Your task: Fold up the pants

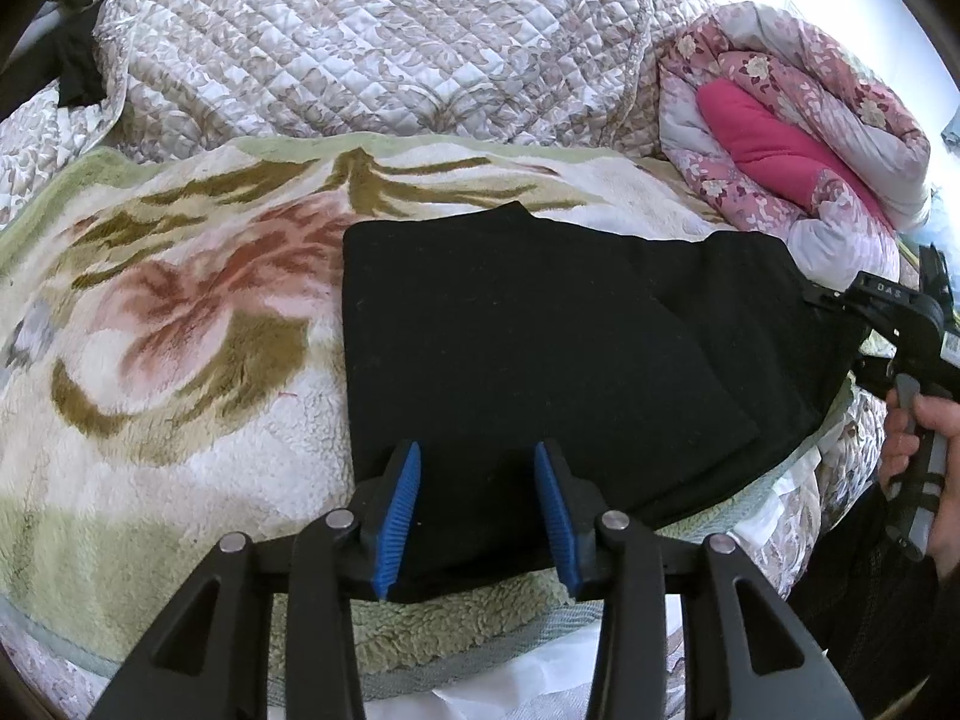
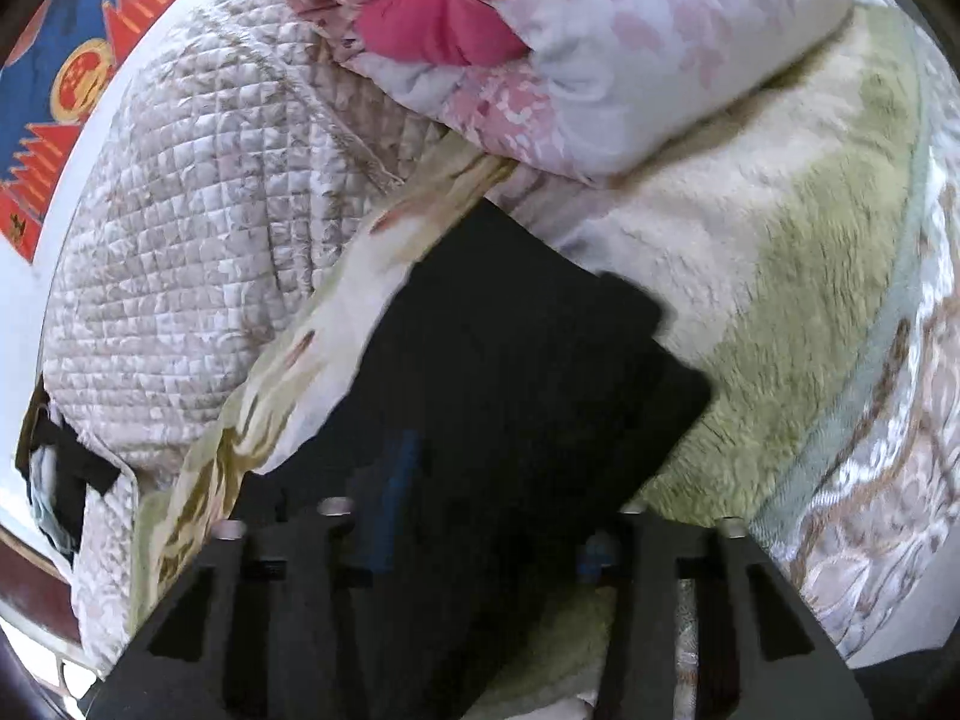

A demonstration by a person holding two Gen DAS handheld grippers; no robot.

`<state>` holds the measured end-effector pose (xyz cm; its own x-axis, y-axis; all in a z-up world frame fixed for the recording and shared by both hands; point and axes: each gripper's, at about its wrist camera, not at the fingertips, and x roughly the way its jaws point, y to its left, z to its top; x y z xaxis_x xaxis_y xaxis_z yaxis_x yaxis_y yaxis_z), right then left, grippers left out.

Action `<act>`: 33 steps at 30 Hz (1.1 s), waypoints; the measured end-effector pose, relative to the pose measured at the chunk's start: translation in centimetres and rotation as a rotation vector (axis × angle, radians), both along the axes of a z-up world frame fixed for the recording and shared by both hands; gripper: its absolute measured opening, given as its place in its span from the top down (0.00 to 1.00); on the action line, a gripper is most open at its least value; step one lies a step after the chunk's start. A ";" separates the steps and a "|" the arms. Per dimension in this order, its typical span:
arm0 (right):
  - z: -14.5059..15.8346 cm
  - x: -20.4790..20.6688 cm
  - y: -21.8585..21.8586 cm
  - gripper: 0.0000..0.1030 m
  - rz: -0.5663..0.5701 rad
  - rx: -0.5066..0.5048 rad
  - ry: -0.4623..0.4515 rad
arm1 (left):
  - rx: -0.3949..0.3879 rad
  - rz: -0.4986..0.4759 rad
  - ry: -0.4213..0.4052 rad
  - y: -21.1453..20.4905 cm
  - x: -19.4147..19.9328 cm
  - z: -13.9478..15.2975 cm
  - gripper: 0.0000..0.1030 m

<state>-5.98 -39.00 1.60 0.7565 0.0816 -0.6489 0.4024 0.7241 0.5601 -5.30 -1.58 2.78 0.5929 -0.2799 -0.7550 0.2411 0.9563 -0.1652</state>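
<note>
Black pants (image 1: 540, 348) lie folded into a rough rectangle on a fleecy floral blanket (image 1: 180, 330). My left gripper (image 1: 477, 510) is open, its blue pads on either side of the near edge of the pants. My right gripper (image 1: 828, 297) shows at the right of the left wrist view, at the far right edge of the pants, and it looks closed on that edge. In the blurred right wrist view the pants (image 2: 510, 390) fill the space over my right gripper (image 2: 486, 546), and the pads are mostly hidden by the cloth.
A quilted beige bedspread (image 1: 372, 42) is heaped behind the blanket. A rolled pink floral duvet (image 1: 798, 120) lies at the right rear, also in the right wrist view (image 2: 600, 60). A dark garment (image 1: 78, 72) lies at the far left. My hand (image 1: 924, 438) holds the right gripper's handle.
</note>
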 end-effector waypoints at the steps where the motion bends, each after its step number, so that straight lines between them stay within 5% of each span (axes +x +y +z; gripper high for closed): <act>1: 0.4 0.0 0.3 0.76 0.007 -0.018 -0.008 | -0.001 0.002 0.000 -0.1 -0.1 0.0 0.59; 10: 5.2 0.9 4.4 0.83 0.132 -0.136 -0.085 | -0.012 0.041 -0.016 1.3 0.2 1.0 0.59; 19: 8.7 3.6 13.4 0.83 0.380 -0.214 -0.169 | -0.036 0.163 0.003 4.4 1.1 1.2 0.59; 24: 7.2 4.6 19.7 0.83 0.557 -0.236 -0.161 | -0.045 0.259 -0.006 6.9 1.5 1.6 0.59; 28: 2.5 5.2 25.1 0.82 0.729 -0.275 -0.070 | -0.065 0.320 0.001 8.8 1.6 1.6 0.59; 33: -0.4 4.0 27.2 0.82 0.789 -0.378 -0.044 | -0.080 0.346 0.004 9.4 1.3 1.7 0.59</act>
<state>-1.93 -11.77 1.20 0.5947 0.3769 -0.7101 -0.3110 0.9224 0.2291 -3.99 7.86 4.48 0.6603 -0.1217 -0.7411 -0.0951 0.9653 -0.2433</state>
